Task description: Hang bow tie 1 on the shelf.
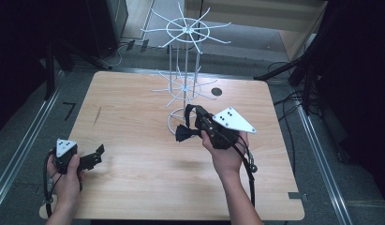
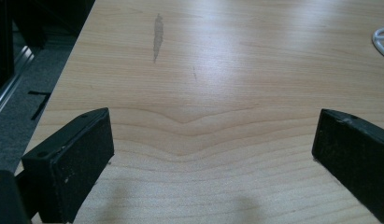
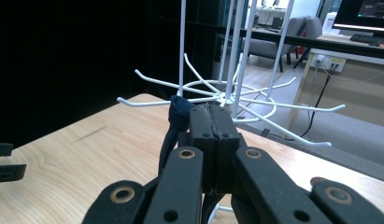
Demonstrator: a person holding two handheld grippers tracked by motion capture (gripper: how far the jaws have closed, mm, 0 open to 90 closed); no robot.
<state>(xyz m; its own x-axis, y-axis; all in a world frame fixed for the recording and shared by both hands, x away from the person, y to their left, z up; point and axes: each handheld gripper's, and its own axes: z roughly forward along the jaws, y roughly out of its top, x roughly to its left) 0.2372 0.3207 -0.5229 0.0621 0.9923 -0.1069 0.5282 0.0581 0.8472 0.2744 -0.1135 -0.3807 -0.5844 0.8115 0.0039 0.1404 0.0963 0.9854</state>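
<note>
Jaws of the right gripper (image 3: pixel 213 122) are pressed together on a small dark blue fabric piece with a loop (image 3: pixel 176 114), which hangs from them just at six o'clock of the white wire hook stand's (image 1: pixel 184 70) lower ring of arms. Over at eight o'clock on the pale wooden surface (image 1: pixel 143 159), the left gripper (image 1: pixel 97 152) rests low with its jaws spread wide and nothing between them. From where I stand, hanging it well means lifting the loop slightly above one upturned arm tip (image 3: pixel 120 100), sliding it past the bend, then letting go only once the fabric sits on the wire.
</note>
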